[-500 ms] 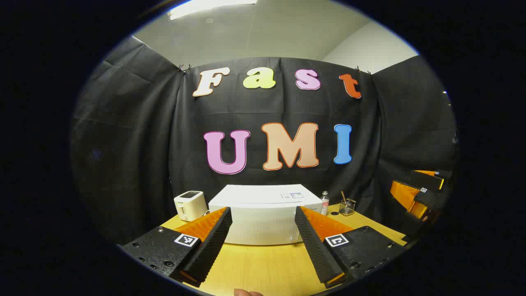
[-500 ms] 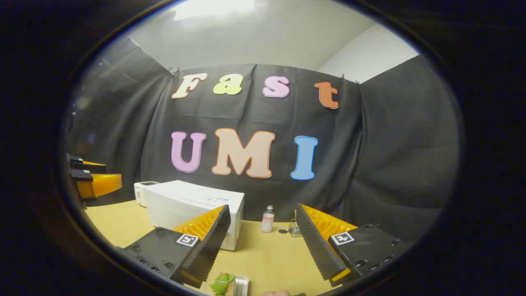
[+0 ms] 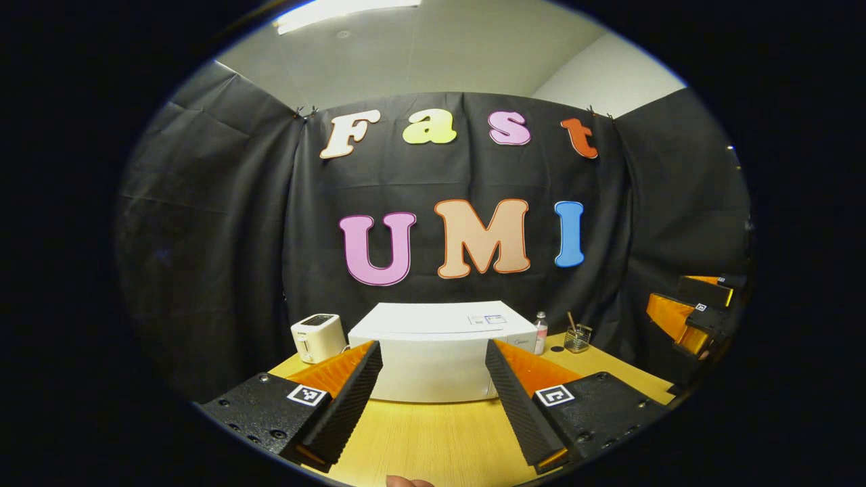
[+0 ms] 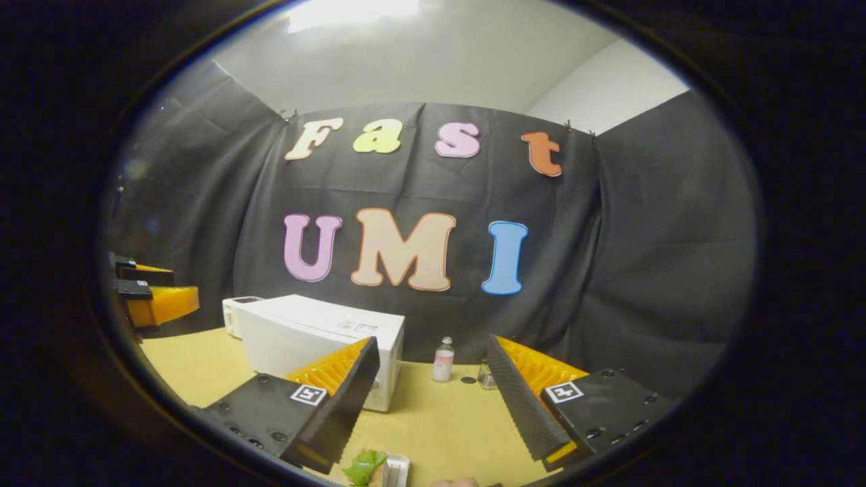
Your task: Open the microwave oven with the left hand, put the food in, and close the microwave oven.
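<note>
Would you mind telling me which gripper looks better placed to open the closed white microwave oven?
Left. The open left gripper faces the white box-shaped microwave oven squarely, its closed front framed between the fingers. The open right gripper sees it off to one side, above the leafy food tray.

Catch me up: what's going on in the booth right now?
A person holds a hand-held gripper in each hand over a wooden table. The left hand-held gripper is open and faces the front of the white microwave, whose door looks closed. The right hand-held gripper is also open, above a dish of food with a green leaf at the near table edge. Neither holds anything.
</note>
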A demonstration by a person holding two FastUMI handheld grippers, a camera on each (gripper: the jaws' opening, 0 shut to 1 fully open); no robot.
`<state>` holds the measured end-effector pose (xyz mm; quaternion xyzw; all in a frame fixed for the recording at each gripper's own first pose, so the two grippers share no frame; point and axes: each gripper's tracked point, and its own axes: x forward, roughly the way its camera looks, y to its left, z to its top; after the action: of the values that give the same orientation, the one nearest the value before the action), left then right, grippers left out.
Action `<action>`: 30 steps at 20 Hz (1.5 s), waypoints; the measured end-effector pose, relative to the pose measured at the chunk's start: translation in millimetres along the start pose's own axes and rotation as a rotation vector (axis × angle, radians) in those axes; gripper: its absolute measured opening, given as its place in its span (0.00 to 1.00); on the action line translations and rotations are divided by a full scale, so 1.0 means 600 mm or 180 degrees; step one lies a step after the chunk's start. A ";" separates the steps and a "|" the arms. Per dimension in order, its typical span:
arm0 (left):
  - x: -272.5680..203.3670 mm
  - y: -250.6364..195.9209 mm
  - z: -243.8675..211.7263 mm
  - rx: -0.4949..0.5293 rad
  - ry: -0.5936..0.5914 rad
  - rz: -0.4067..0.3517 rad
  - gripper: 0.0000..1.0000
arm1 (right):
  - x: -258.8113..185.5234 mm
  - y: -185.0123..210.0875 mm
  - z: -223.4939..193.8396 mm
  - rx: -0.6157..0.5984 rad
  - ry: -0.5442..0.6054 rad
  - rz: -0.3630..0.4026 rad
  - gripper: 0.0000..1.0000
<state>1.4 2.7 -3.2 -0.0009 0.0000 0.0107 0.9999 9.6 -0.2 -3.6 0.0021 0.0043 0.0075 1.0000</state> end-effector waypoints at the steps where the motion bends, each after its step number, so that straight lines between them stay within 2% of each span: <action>1: 0.002 0.002 -0.003 0.0001 0.0009 0.0004 0.96 | 0.001 0.000 -0.001 0.0007 -0.0005 -0.0004 0.97; 7: 0.010 0.004 -0.009 0.0010 0.0020 0.0013 0.96 | 0.007 0.001 -0.003 -0.0006 -0.0002 -0.0006 0.96; 8: 0.011 0.004 -0.010 0.0011 0.0015 0.0012 0.94 | 0.008 0.003 -0.002 -0.0009 -0.0009 -0.0004 0.96; 18: 0.039 -0.002 -0.016 0.0035 -0.0006 -0.0026 0.96 | 0.014 -0.001 -0.008 -0.0048 0.0002 0.0031 0.96; 22: 0.074 -0.041 -0.057 -0.0016 0.0006 -0.0250 0.96 | 0.003 -0.006 -0.014 -0.0028 0.0036 0.0062 1.00; 26: 0.131 -0.070 -0.122 0.0133 0.0097 -0.0382 0.96 | -0.010 -0.021 -0.004 0.0004 0.0005 0.0012 0.96; 28: 0.165 -0.096 -0.159 0.0048 0.0212 -0.0495 0.97 | -0.016 -0.026 -0.004 0.0018 0.0011 -0.0020 0.96; 30: 0.204 -0.106 -0.197 -0.0132 0.0343 -0.0512 0.97 | -0.021 -0.036 -0.002 0.0018 0.0011 -0.0042 0.96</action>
<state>124.9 -58.6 -121.2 -0.0222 0.0535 -0.0697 0.9959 -2.9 -21.9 -5.0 0.0049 0.0060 0.0010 1.0000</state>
